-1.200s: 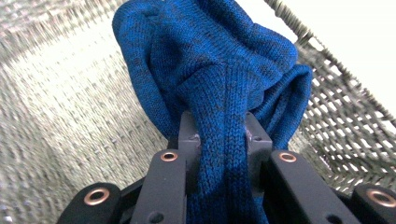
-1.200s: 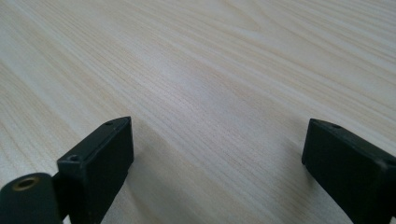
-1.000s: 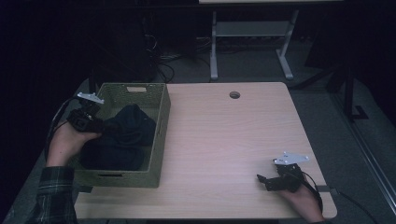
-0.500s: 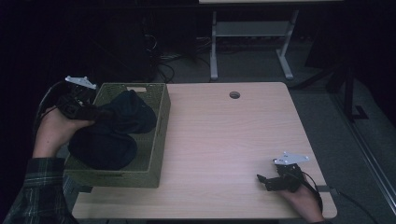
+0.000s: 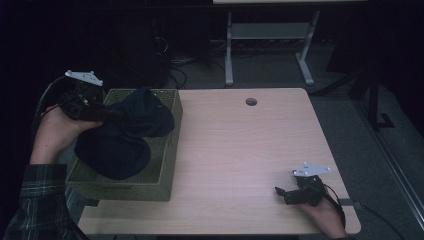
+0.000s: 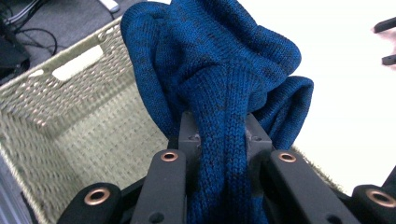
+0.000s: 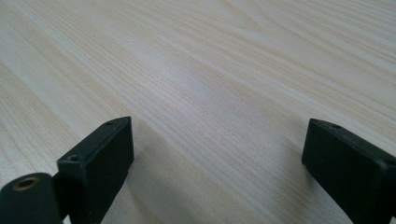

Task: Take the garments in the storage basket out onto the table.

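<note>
The wooden counter (image 5: 240, 150) lies bare from the woven basket (image 5: 150, 185) at its left edge across to its right edge. The left tongs (image 6: 219, 140) are clenched on a fold of the blue knit garment (image 6: 224, 74), which hangs partly over the basket's interior. The right tongs (image 7: 215, 154) rest released near the counter's near right corner, well apart from the garment.

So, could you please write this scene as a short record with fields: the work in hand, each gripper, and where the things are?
work: lifting a blue knitted garment out of a woven basket
left gripper: jaws shut on a fold of the garment, above the basket
right gripper: jaws open, nothing between them, low over the table near its front right corner
garment: partly raised, the rest hangs into the basket
basket: on the table's left end
table: light wood, round hole near the far edge
</note>
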A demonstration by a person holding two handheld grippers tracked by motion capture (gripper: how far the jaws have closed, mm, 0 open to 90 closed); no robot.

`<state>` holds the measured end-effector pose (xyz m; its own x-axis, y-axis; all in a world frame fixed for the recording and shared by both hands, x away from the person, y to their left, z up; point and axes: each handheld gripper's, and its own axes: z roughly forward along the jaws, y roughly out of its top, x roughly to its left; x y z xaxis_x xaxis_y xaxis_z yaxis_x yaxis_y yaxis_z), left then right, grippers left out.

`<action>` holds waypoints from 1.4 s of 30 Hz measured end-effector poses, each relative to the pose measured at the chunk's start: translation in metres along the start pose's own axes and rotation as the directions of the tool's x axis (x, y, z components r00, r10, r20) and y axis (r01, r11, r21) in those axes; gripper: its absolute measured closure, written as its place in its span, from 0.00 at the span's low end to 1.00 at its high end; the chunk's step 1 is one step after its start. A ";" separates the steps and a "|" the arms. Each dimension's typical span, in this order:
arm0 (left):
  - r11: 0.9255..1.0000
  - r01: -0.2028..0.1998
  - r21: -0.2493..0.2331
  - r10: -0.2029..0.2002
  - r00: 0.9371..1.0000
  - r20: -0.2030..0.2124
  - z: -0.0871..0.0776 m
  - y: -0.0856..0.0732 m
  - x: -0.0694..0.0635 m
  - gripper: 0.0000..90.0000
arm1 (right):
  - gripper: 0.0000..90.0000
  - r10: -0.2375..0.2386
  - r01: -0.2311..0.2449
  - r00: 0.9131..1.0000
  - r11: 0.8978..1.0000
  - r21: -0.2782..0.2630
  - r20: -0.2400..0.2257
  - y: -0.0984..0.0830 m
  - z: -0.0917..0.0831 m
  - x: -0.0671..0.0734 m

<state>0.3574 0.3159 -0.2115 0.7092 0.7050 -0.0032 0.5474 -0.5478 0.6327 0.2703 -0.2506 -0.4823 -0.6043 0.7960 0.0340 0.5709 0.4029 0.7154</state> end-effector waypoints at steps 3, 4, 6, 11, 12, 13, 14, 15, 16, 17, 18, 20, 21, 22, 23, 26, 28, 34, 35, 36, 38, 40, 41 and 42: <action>1.000 -0.008 -0.003 0.008 1.000 0.003 0.000 0.005 -0.004 0.83 | 0.10 0.000 0.000 1.000 1.000 0.000 0.000 0.000 0.000 0.000; 1.000 -0.012 -0.003 0.012 1.000 0.005 0.001 0.007 -0.006 0.83 | 0.10 0.000 0.000 1.000 1.000 0.000 0.000 0.000 0.000 0.000; 1.000 -0.015 -0.006 0.015 1.000 0.013 0.002 0.011 -0.009 0.83 | 0.10 0.000 0.000 1.000 1.000 0.000 0.000 0.000 0.000 0.000; 1.000 -0.027 -0.014 0.028 0.999 0.028 0.005 0.021 -0.017 0.83 | 0.10 0.000 0.000 1.000 1.000 0.000 0.000 0.000 0.000 0.000; 0.999 -0.036 -0.015 0.036 0.999 0.039 0.007 0.025 -0.020 0.83 | 0.10 0.000 0.000 1.000 1.000 0.000 0.000 0.000 0.000 0.000; 0.999 -0.036 -0.015 0.036 0.999 0.039 0.007 0.025 -0.020 0.83 | 0.10 0.000 0.000 1.000 1.000 0.000 0.000 0.000 0.000 0.000; 0.999 -0.040 -0.020 0.041 0.998 0.049 0.008 0.030 -0.024 0.83 | 0.10 0.000 0.000 1.000 1.000 0.000 0.000 0.000 0.000 0.000; 0.999 -0.040 -0.020 0.041 0.998 0.049 0.008 0.030 -0.024 0.83 | 0.10 0.000 0.000 1.000 1.000 0.000 0.000 0.000 0.000 0.000; 0.999 -0.047 -0.023 0.048 0.997 0.054 0.009 0.032 -0.026 0.83 | 0.10 0.000 0.000 1.000 1.000 0.000 0.000 0.000 0.000 0.000; 0.998 -0.051 -0.023 0.052 0.997 0.060 0.010 0.035 -0.028 0.83 | 0.10 0.000 0.000 1.000 1.000 0.000 0.000 0.000 0.000 0.000; 0.998 -0.059 -0.020 0.060 0.996 0.067 0.011 0.037 -0.030 0.83 | 0.10 0.000 0.000 1.000 1.000 0.000 0.000 0.000 0.000 0.000; 0.997 -0.073 -0.016 0.074 0.994 0.080 0.014 0.042 -0.034 0.83 | 0.10 0.000 0.000 1.000 1.000 0.000 0.000 0.000 0.000 0.000; 0.997 -0.077 -0.017 0.078 0.993 0.086 0.016 0.045 -0.036 0.83 | 0.10 0.000 0.000 1.000 1.000 0.000 0.000 0.000 0.000 0.000; 0.996 -0.085 -0.014 0.086 0.992 0.090 0.017 0.048 -0.038 0.83 | 0.10 0.000 0.000 1.000 1.000 0.000 0.000 0.000 0.000 0.000; 0.996 -0.088 -0.016 0.089 0.991 0.096 0.018 0.050 -0.041 0.83 | 0.10 0.000 0.000 1.000 1.000 0.000 0.000 0.000 0.000 0.000; 0.994 -0.106 -0.018 0.107 0.988 0.115 0.023 0.058 -0.047 0.83 | 0.10 0.000 0.000 1.000 1.000 0.000 0.000 0.000 0.000 0.000; 0.993 -0.116 -0.020 0.118 0.985 0.128 0.025 0.063 -0.050 0.83 | 0.10 0.000 0.000 1.000 1.000 0.000 0.000 0.000 0.000 0.000; 0.990 -0.142 -0.021 0.143 0.975 0.167 0.036 0.077 -0.063 0.83 | 0.10 0.000 0.000 1.000 1.000 -0.001 0.000 0.000 0.000 0.000; 0.989 -0.149 -0.018 0.150 0.973 0.175 0.038 0.079 -0.065 0.83 | 0.10 0.000 0.000 1.000 1.000 -0.001 0.000 0.000 0.000 0.000; 0.987 -0.158 -0.012 0.157 0.971 0.182 0.040 0.081 -0.067 0.83 | 0.10 0.000 0.000 1.000 1.000 -0.001 0.000 0.000 0.000 0.000; 0.986 -0.164 -0.008 0.163 0.968 0.192 0.045 0.085 -0.071 0.83 | 0.10 0.000 0.000 1.000 1.000 -0.001 0.000 0.000 0.000 0.000; 0.985 -0.175 -0.002 0.172 0.964 0.201 0.050 0.088 -0.075 0.83 | 0.10 0.000 0.000 1.000 1.000 -0.001 0.000 0.000 0.000 0.000; 0.983 -0.181 -0.002 0.177 0.963 0.205 0.052 0.090 -0.077 0.83 | 0.10 0.000 0.000 1.000 1.000 -0.001 0.000 0.000 0.000 0.000; 0.983 -0.183 0.001 0.179 0.960 0.214 0.058 0.093 -0.081 0.83 | 0.10 0.000 0.000 1.000 1.000 -0.001 0.000 0.000 0.000 0.000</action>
<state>0.3764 0.1819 -0.1970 0.8742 0.4824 -0.0561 0.4087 -0.6682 0.6217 0.2704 -0.2507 -0.4823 -0.6046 0.7958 0.0341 0.5704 0.4027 0.7158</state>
